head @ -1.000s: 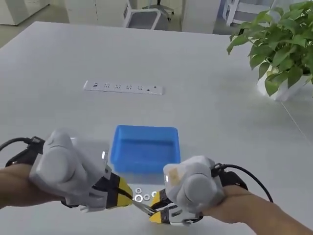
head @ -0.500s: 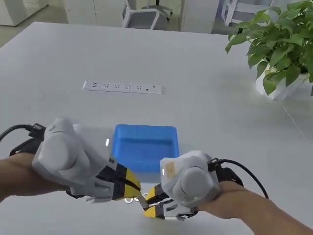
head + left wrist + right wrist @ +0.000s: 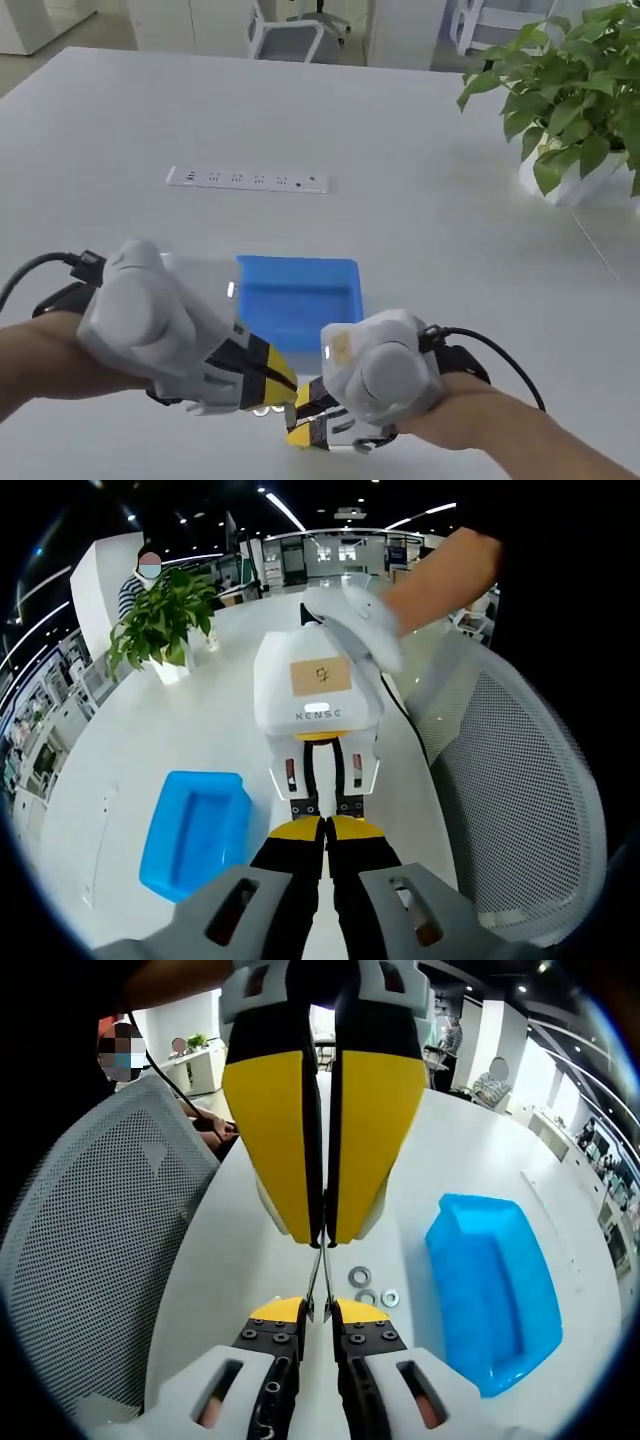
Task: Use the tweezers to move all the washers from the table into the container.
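My right gripper (image 3: 320, 1310) is shut on thin metal tweezers (image 3: 320, 1278), which point up from its jaws. My left gripper (image 3: 322, 1232) faces it tip to tip, jaws shut, and the tweezers' far end meets the seam between them; whether it is pinched there I cannot tell. Three small washers (image 3: 368, 1297) lie on the white table just right of the tweezers. The blue container (image 3: 490, 1280) stands beyond them. In the head view the left gripper (image 3: 285, 380) and right gripper (image 3: 300, 425) meet in front of the container (image 3: 295, 295). In the left gripper view its own jaws (image 3: 326, 825) touch the right gripper (image 3: 325, 802).
A white power strip (image 3: 248, 180) lies further back on the table (image 3: 400, 180). A potted plant (image 3: 560, 100) stands at the far right. A grey mesh chair (image 3: 90, 1230) sits at the near table edge. People sit in the background.
My left gripper has moved right and closed the gap to the right gripper, so the two now meet tip to tip. The right gripper shifted slightly left, hiding the washers from the head view.
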A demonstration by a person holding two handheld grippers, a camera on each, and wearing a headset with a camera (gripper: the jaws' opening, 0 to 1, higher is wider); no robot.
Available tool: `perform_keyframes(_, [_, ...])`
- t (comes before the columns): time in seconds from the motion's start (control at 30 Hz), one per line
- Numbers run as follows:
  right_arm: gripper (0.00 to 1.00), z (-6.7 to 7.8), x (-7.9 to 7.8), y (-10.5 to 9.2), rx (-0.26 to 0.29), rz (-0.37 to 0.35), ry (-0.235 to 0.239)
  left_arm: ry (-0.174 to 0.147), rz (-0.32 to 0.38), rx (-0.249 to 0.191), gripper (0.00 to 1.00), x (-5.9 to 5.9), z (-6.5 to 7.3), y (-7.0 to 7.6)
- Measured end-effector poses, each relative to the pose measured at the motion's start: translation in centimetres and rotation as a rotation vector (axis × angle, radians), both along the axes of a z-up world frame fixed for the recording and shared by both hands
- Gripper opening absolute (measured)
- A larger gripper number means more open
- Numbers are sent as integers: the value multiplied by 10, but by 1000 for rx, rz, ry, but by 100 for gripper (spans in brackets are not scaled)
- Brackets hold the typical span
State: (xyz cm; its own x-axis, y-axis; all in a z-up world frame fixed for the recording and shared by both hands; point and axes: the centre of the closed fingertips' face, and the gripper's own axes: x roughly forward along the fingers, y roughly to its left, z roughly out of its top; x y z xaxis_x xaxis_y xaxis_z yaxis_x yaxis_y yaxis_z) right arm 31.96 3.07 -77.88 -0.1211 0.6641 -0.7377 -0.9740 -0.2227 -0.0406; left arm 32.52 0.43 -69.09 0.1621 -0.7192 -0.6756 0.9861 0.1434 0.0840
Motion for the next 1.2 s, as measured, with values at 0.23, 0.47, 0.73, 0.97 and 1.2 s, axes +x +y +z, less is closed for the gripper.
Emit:
perform_keyframes(0.23, [12,0,-1,-1,4,-8,4,5,1,-4,5,1,-3,-4])
perform_keyframes(0.47, [13,1,0,-2,13,-15,8,8,0,-4,5,1,-3,-5])
perform_keyframes(0.73, [13,2,0,-2,13,-23,9,13,1,-4,5,2,-3,-6])
perform_keyframes(0.97, [12,2,0,-2,15,-32,12,19,2,-5,5,2,-4,-7])
perform_keyframes(1.2, [11,2,-1,-2,14,-22,5,2,-26,4,6,0,-5,-7])
